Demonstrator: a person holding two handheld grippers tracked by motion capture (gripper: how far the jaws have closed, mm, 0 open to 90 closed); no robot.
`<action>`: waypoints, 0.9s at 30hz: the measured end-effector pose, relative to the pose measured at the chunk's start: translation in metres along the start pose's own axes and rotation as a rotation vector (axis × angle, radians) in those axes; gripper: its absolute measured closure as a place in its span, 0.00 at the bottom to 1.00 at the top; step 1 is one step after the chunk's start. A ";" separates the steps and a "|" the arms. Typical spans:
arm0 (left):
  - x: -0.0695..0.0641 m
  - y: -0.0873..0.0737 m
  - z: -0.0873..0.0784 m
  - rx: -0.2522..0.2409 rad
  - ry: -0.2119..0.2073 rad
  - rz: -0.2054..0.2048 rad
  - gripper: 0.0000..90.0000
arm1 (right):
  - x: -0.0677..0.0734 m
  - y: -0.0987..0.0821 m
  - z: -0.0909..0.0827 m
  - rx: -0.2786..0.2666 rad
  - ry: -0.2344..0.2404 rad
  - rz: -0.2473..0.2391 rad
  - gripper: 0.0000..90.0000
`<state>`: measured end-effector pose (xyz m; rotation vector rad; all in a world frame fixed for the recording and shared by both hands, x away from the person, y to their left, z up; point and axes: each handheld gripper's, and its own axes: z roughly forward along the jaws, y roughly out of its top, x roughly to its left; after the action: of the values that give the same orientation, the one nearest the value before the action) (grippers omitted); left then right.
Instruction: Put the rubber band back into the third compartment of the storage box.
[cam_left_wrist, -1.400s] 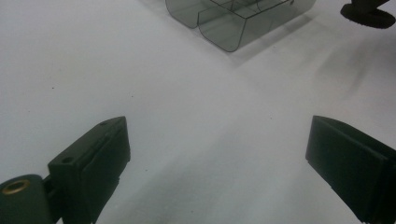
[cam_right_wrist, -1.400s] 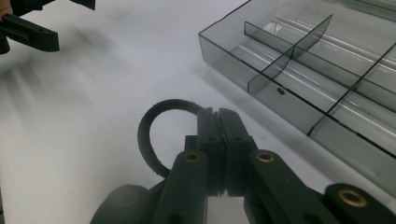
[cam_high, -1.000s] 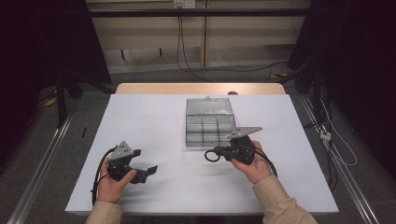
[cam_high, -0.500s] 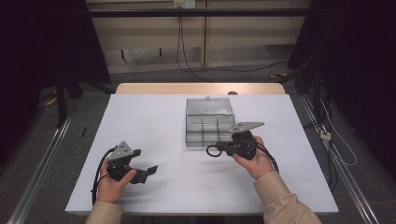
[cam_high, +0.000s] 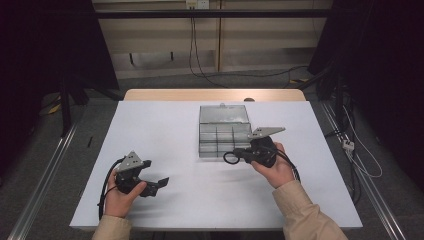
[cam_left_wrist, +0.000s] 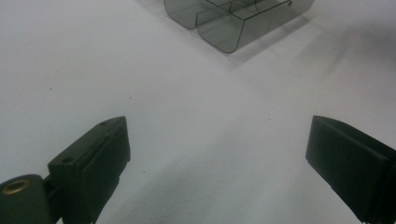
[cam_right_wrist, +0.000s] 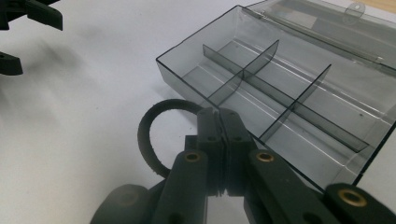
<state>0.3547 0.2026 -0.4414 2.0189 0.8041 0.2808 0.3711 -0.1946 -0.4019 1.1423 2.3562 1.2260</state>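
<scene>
We see a white table (cam_high: 200, 200) amid a dark room; our right tongs (cam_right_wrist: 219, 116) grip a black rubber ring (cam_right_wrist: 152, 135) beside the clear divided box (cam_high: 224, 131); left tongs (cam_high: 159, 184) gape.

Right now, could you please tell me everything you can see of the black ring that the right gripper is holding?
The ring is a thin black loop, matte and rubbery-looking, roughly round. The right gripper has its fingers shut on one side of its band, so the rest sticks out sideways, clear of the table. It hangs just in front of the near edge of the open clear plastic box, not inside any compartment.
</scene>
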 end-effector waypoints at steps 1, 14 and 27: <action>0.000 0.000 0.000 0.000 -0.001 -0.001 0.07 | -0.001 0.000 0.000 -0.001 0.000 -0.003 0.98; 0.000 0.000 0.001 0.003 -0.002 -0.003 0.07 | -0.006 0.006 0.002 -0.005 -0.014 -0.008 0.98; 0.000 0.000 0.001 0.003 -0.005 -0.005 0.07 | -0.013 0.010 0.003 -0.014 -0.022 0.008 0.98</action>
<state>0.3548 0.2019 -0.4418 2.0196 0.8070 0.2716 0.3863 -0.1991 -0.3978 1.1567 2.3258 1.2240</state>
